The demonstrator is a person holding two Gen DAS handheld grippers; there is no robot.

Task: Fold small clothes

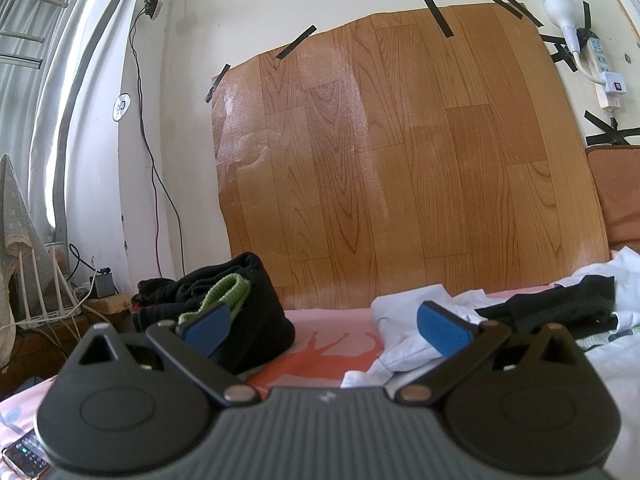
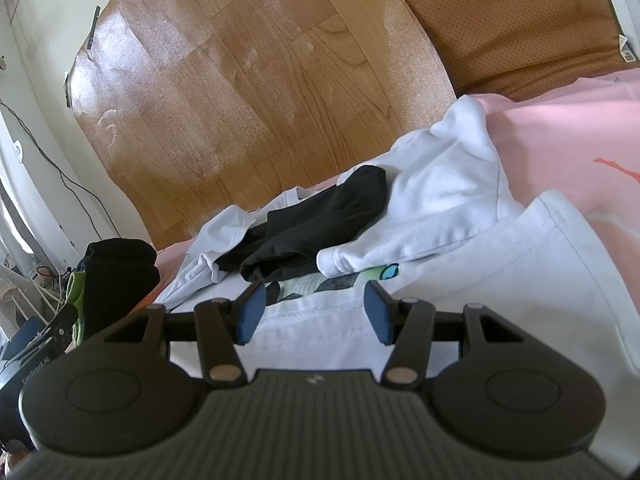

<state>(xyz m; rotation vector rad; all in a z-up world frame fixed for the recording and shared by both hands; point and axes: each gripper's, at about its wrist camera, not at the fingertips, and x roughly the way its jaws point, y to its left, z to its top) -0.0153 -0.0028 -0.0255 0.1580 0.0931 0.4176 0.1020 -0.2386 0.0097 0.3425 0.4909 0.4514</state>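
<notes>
Fingers (image 2: 252,312) apart — "GenRobot.AI" (image 2: 30,376) lettering nearby

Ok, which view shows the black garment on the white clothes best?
The right wrist view: the black garment lies whole, draped across the white clothes. The left wrist view catches it only edge-on, low at the right.

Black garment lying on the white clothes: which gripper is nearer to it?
Right. The right gripper hovers open just in front of the black garment; the left gripper sits off to its left, nearer the folded dark pile.
</notes>
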